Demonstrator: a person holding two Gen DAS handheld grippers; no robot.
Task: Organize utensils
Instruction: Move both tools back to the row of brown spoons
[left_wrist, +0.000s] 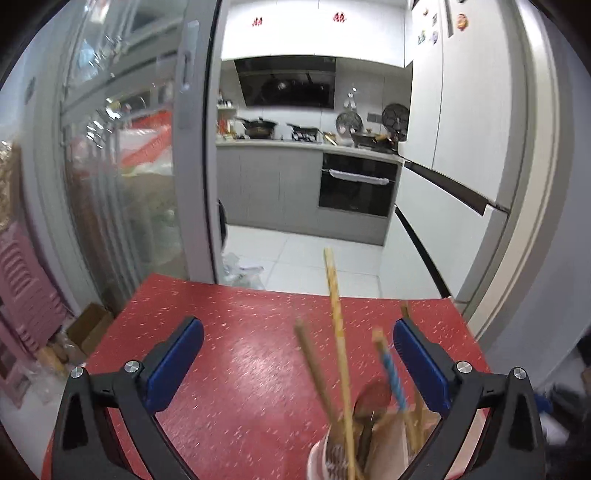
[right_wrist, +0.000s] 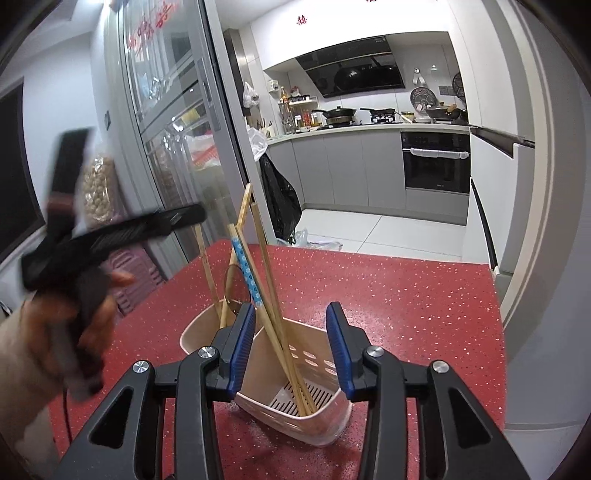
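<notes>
1. Left tool (left_wrist: 299, 350): released, jaws wide, nothing between them.
2. Right tool (right_wrist: 291, 347): partly open, empty, hovering over the holder (right_wrist: 295, 373).
3. Chopsticks (right_wrist: 266, 280) stand upright in the holder on the red desk (right_wrist: 406, 302).
4. Judgement: lift both tools straight clear; avoid brushing the leaning sticks.

A red speckled desk (right_wrist: 388, 295) stands before an open kitchen with a white tiled floor (left_wrist: 314, 258). Grey cabinets (right_wrist: 332, 166) hold a black built-in oven (left_wrist: 356, 184) beneath a black range hood (right_wrist: 351, 77). A glass sliding door (left_wrist: 122, 166) stands left, a white refrigerator (left_wrist: 461, 129) right.
</notes>
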